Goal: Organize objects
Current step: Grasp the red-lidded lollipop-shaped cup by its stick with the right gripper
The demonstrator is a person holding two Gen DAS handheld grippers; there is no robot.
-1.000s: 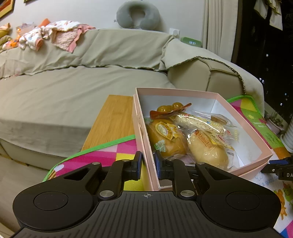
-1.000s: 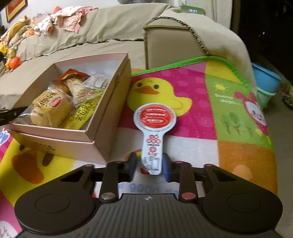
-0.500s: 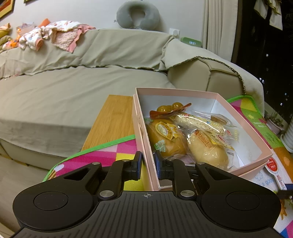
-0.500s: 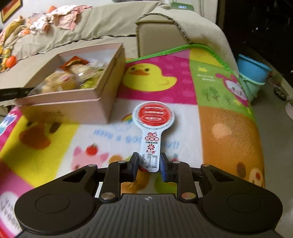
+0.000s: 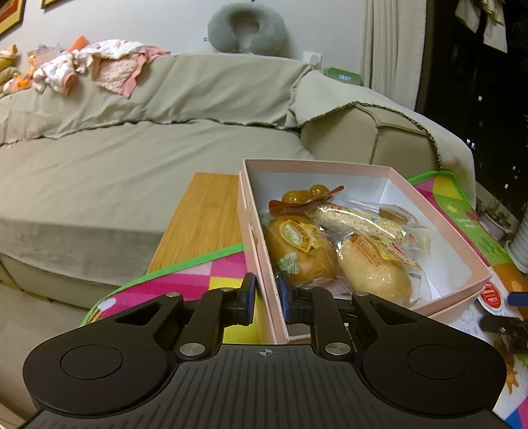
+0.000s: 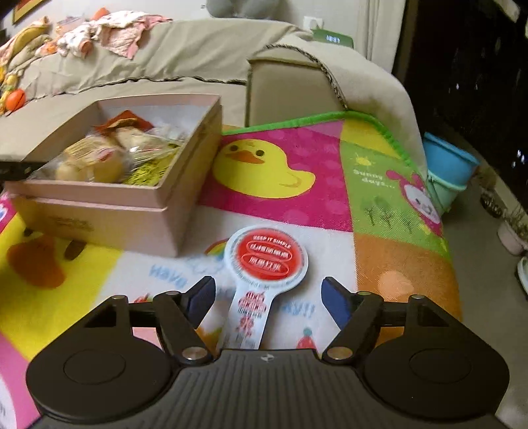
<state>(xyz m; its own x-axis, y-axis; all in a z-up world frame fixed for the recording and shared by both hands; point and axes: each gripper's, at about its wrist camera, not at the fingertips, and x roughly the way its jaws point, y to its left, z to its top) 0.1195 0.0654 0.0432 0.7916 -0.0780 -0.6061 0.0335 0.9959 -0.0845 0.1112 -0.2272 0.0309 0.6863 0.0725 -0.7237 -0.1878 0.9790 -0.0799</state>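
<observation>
The left tongs (image 5: 266, 293) are clenched on the near wall of the pink box (image 5: 260, 250), 1 blue pad on the outside and 1 on the inside of that wall. The box stands open on a colourful mat (image 6: 330, 198) that covers the desk (image 5: 204, 217), whose bare wooden top shows at the far left corner beyond the mat's green edge. Inside the box lie wrapped snacks: an orange-brown bun (image 5: 297, 250) against the gripped wall, a paler bun (image 5: 376, 274) just beside it, a long sesame bar (image 5: 359, 221) lying across behind them, and a packet of round amber sweets (image 5: 307, 196) toward the far wall.

The right tongs (image 6: 265, 298) are released, their 2 blue pads spread wide apart. Between them, touching neither pad, lies the paddle-shaped packet (image 6: 265, 260), flat on the white part of the mat, its round red-and-white head pointing away from the camera and its narrow handle running back under the device body. It sits just outside the box, near the box's right front corner. In the left wrist view the packet's red head (image 5: 490, 296) peeks out past that corner.

A beige sofa (image 5: 132, 158) stands behind the desk, with baby clothes (image 5: 99, 62) and a grey neck pillow (image 5: 247, 28) on its back. A blue tub (image 6: 448, 168) sits on the floor to the right.
</observation>
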